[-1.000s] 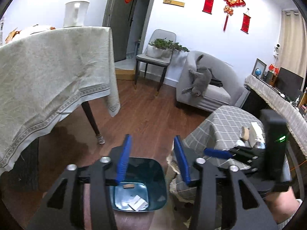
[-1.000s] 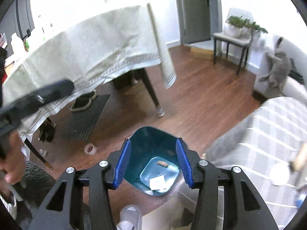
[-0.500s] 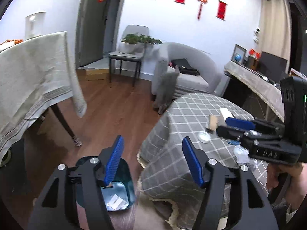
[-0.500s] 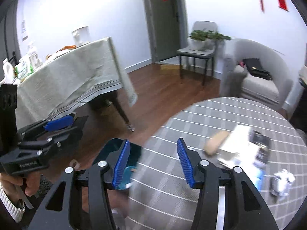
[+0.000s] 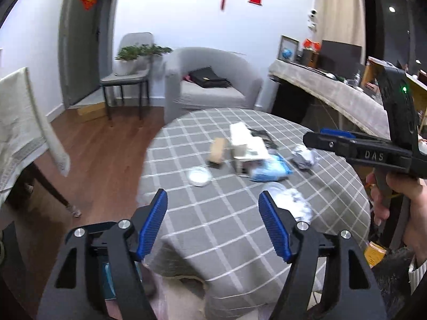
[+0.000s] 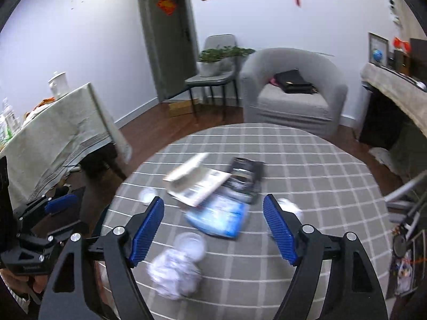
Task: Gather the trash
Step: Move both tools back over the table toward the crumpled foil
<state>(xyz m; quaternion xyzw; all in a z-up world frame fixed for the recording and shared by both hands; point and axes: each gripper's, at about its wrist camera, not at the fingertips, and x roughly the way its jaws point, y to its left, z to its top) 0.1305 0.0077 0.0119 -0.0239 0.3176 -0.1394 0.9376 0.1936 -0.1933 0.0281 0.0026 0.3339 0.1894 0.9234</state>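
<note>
Trash lies on a round table with a grey checked cloth (image 5: 226,226): a crumpled white paper ball (image 6: 173,274), a second crumpled ball (image 5: 303,156), a blue packet (image 6: 221,216), a white folded box (image 6: 194,181), a dark packet (image 6: 244,178), a brown block (image 5: 217,153) and a clear round lid (image 5: 198,176). My left gripper (image 5: 213,224) is open and empty over the table's near edge. My right gripper (image 6: 213,229) is open and empty above the blue packet. The teal bin (image 5: 106,274) shows only as a sliver behind the left fingers.
A grey armchair (image 6: 293,93) with a black bag stands behind the table. A cloth-covered table (image 6: 53,133) is at the left, a chair with a plant (image 6: 213,72) by the door, and a long sideboard (image 5: 333,93) at the right. Wooden floor lies between.
Both grippers have swung up and right from over the teal bin to over the round table. Their jaws have opened wider. The trash on the table has come into view.
</note>
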